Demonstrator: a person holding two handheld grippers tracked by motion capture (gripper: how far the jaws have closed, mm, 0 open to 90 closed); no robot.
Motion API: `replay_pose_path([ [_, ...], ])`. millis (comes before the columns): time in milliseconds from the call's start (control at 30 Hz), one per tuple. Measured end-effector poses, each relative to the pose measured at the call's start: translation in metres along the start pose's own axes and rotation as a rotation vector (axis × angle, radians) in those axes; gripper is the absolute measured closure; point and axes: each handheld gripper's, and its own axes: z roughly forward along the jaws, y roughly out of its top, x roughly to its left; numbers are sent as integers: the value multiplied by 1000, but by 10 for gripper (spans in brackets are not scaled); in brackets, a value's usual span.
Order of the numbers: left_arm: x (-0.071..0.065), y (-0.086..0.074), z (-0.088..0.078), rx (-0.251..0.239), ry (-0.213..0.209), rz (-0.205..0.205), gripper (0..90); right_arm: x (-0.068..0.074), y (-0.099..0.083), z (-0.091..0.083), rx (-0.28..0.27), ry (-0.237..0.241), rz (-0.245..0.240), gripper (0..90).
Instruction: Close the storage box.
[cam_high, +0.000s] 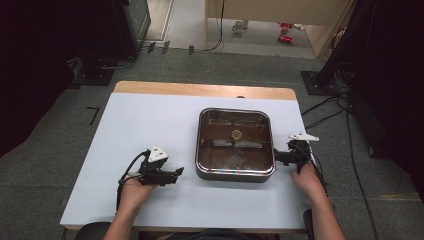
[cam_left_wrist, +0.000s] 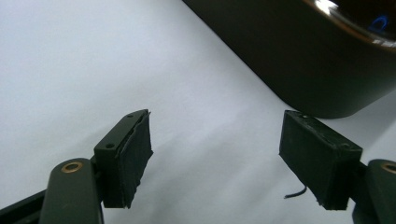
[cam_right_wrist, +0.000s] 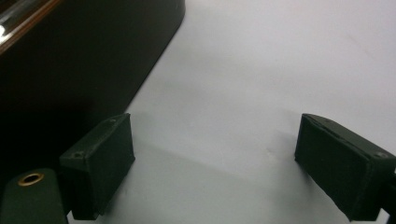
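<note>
No brand or writing can be read on the pan (cam_high: 235, 145), on the grippers or on the table (cam_high: 150, 120).

The pan is square with round corners, dark outside, with a shiny rim and a glass lid. It stands on the table, right of its middle. The high view shows a small round knob (cam_high: 237, 134) at the middle of the lid; the gripper views show the pan's dark side wall (cam_left_wrist: 299, 56) and a bit of the rim.

Your left gripper (cam_high: 176, 172) is left of the pan, near its near left corner, and apart from it. In the left gripper view your jaws stand wide apart with nothing but bare table between them, and the pan's corner lies beyond the right pad (cam_left_wrist: 317, 156), not touching it. A thin wire end sticks out near that pad.

Your right gripper (cam_high: 280, 158) is just beside the pan's right wall (cam_right_wrist: 84, 70). In the right gripper view its jaws are also wide apart and hold nothing. The left pad (cam_right_wrist: 100, 163) is very close to the wall; I cannot tell if it touches.
</note>
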Motion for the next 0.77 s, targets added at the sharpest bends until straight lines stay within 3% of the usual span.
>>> replay_pose_path([
  [200,-9,-11,6,24,17,26,210,0,0,0,0,0,0,112],
  [267,-12,-14,8,3,20,47,183,0,0,0,0,0,0,112],
  [767,-16,-14,10,17,49,81,171,0,0,0,-1,0,0,112],
])
